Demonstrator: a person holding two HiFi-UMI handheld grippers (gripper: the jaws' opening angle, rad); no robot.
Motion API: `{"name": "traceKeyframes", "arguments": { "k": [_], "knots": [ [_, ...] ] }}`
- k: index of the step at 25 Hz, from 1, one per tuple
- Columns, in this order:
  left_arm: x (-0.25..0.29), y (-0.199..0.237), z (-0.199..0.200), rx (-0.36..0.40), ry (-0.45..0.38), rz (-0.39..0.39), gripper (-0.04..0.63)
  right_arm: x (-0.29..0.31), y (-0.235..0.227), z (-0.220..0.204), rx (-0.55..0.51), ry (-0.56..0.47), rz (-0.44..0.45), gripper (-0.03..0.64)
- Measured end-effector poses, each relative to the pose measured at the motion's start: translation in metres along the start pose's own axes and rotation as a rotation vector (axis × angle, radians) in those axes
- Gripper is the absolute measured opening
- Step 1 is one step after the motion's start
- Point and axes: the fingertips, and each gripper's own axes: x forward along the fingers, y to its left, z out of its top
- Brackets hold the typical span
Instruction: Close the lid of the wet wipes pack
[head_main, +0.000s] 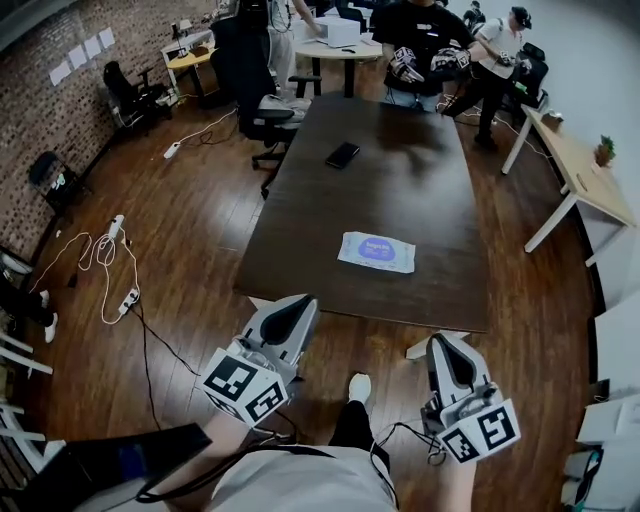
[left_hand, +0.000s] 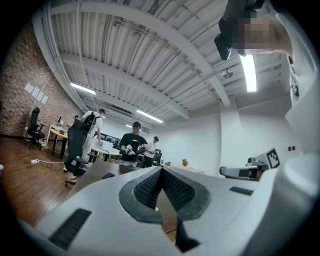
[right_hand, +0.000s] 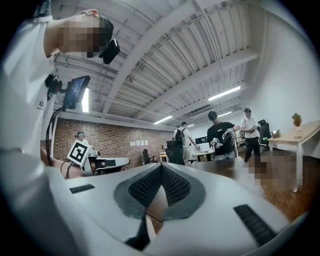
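Note:
The wet wipes pack (head_main: 376, 252), white with a blue label, lies flat on the dark table (head_main: 400, 190) near its front edge. Whether its lid is up I cannot tell from here. Both grippers are held level in front of the table's near edge, short of the pack. My left gripper (head_main: 300, 306) is shut and empty; its ribbed pads meet in the left gripper view (left_hand: 161, 172). My right gripper (head_main: 444, 346) is also shut with nothing held (right_hand: 161, 168). Neither gripper view shows the pack.
A black phone (head_main: 342, 154) lies farther back on the table. An office chair (head_main: 262, 100) stands at the table's far left, and people (head_main: 425, 50) stand at its far end. Cables and power strips (head_main: 110, 270) lie on the floor at left; a white desk (head_main: 575, 165) is at right.

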Motion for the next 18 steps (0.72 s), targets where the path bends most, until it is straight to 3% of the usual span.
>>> {"name": "traceKeyframes", "arguments": {
  "k": [9,18],
  "knots": [
    [-0.114,-0.032,0.004,0.0,0.022,-0.047,0.0,-0.09,0.099,0.003,0.0,-0.025,-0.111,0.008],
    [-0.147,-0.076,0.014,0.019,-0.016,-0.015,0.0,-0.15,0.102,0.032,-0.054,-0.061,-0.102,0.008]
  ]
}}
